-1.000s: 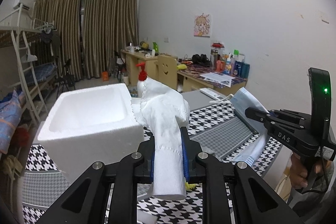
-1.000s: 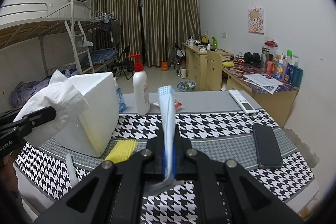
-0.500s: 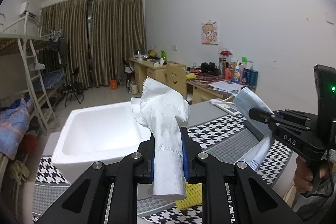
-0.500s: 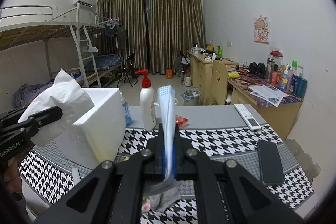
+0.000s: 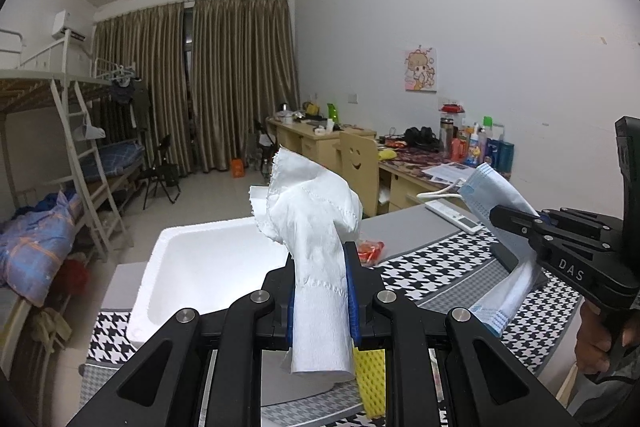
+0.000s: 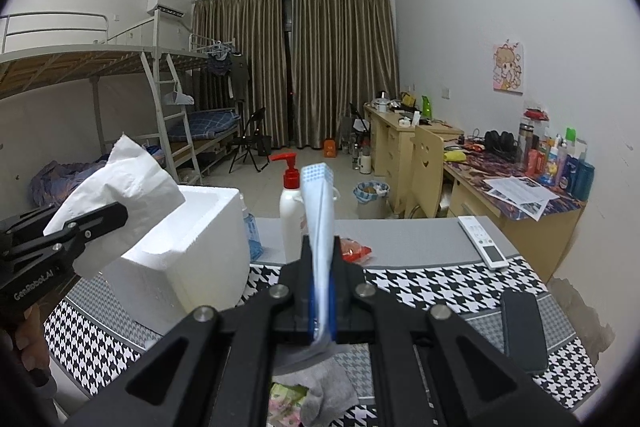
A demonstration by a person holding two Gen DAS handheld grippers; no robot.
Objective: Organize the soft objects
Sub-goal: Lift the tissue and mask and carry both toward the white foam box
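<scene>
The white foam box [image 5: 192, 267] sits open-topped on the houndstooth table [image 6: 440, 279], probably to receive soft things, so beside its rim the left gripper [image 5: 320, 291] pinches a white tissue [image 5: 316, 227] and the right gripper [image 6: 322, 291] clamps a blue face mask [image 6: 318, 203].

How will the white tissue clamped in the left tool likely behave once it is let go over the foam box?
Probably floppy: the tissue bends and droops below the left tool. Likely very light, since its crumpled top stands unsupported. It may flutter rather than drop straight into the foam box.
</scene>
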